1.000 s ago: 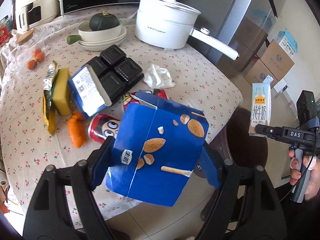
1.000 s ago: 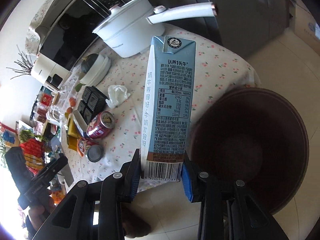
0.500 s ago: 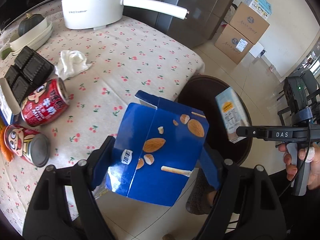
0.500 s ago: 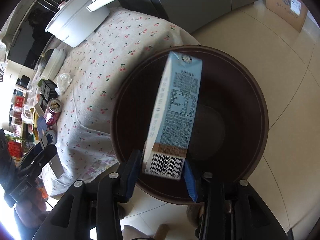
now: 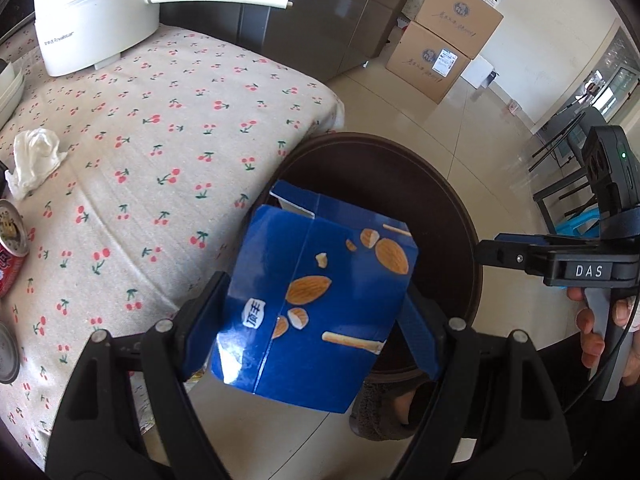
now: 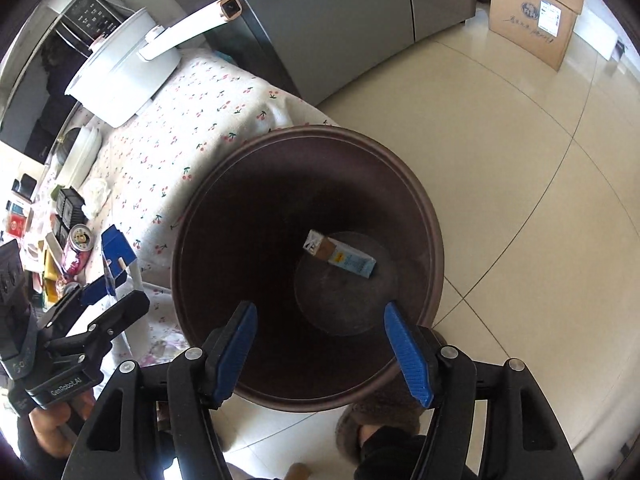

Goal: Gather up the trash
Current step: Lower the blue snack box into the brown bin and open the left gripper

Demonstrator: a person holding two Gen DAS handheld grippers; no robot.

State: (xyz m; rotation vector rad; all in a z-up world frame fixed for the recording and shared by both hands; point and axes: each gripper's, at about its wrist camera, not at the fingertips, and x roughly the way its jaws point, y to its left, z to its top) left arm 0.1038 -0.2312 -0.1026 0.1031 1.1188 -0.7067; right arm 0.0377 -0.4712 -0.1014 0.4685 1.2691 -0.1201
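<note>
My left gripper is shut on a blue snack box with almond pictures and holds it at the near rim of the round brown trash bin, beside the table edge. My right gripper is open and empty above the bin. A light blue milk carton lies on the bin's bottom. The left gripper with the blue box also shows at the left of the right wrist view.
The table with a cherry-print cloth holds a white pot with a long handle, a crumpled tissue and red cans. Cardboard boxes stand on the tiled floor. A slippered foot is by the bin.
My right gripper has opened and the milk carton has dropped to the bottom of the bin. My left gripper has carried the blue box from over the table towards the bin.
</note>
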